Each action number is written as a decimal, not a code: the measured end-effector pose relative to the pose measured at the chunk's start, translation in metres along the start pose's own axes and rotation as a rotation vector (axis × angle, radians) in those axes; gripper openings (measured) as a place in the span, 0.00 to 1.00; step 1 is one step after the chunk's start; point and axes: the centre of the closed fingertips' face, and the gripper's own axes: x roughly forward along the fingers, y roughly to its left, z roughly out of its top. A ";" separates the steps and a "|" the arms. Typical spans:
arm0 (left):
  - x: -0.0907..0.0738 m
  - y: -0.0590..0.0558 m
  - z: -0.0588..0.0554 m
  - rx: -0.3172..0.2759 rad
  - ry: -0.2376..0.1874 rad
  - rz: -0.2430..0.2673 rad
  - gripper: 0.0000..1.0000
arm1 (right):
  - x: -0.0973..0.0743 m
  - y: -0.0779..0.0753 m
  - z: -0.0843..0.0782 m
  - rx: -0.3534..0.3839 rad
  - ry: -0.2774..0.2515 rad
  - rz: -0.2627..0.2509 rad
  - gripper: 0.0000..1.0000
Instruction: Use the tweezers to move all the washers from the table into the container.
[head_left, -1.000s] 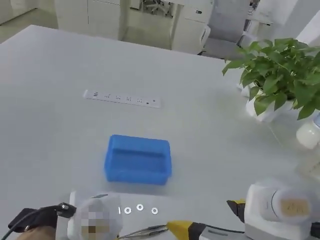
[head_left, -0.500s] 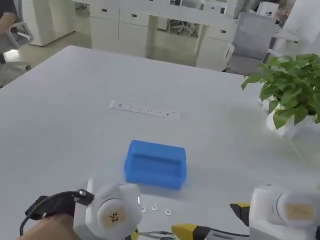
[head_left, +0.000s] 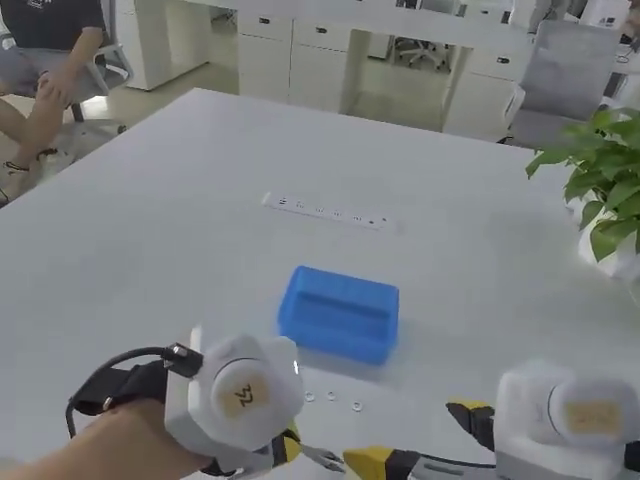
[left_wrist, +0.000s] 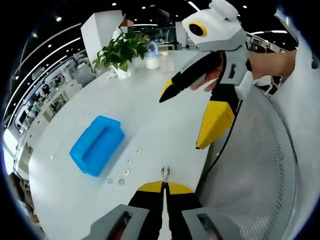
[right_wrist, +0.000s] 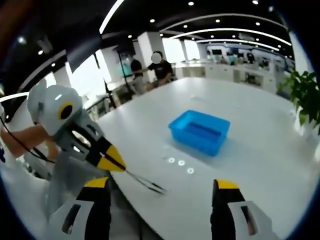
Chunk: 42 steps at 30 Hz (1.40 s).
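Observation:
A blue container (head_left: 340, 312) stands mid-table, with three small washers (head_left: 331, 397) in a row on the table just in front of it. My left gripper (head_left: 285, 450) is at the bottom left, shut on thin metal tweezers (head_left: 312, 456) whose tips point right, near the washers. In the left gripper view the tweezers (left_wrist: 165, 173) stick out between the shut jaws, with several washers (left_wrist: 127, 172) and the container (left_wrist: 97, 145) to their left. My right gripper (head_left: 410, 435) is at the bottom right, open and holding nothing. In the right gripper view the washers (right_wrist: 181, 163) lie before the container (right_wrist: 200, 130).
A white power strip (head_left: 325, 212) lies beyond the container. A potted plant (head_left: 610, 190) stands at the table's right edge. A person sits on a chair (head_left: 40, 60) off the far left corner. The near table edge runs just under both grippers.
The head camera has tilted up and left, so everything has shifted right in the picture. My left gripper has risen a little into fuller view; the right gripper stays put.

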 end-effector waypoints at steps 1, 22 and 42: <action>0.000 0.000 0.000 -0.007 -0.001 0.005 0.00 | 0.003 0.005 -0.005 -0.042 0.032 0.026 0.80; -0.012 -0.017 0.020 0.087 0.051 -0.014 0.00 | 0.057 0.047 -0.045 -0.447 0.207 0.329 0.24; -0.034 -0.014 0.017 0.180 0.089 -0.035 0.00 | 0.074 0.072 -0.030 -0.560 0.150 0.398 0.08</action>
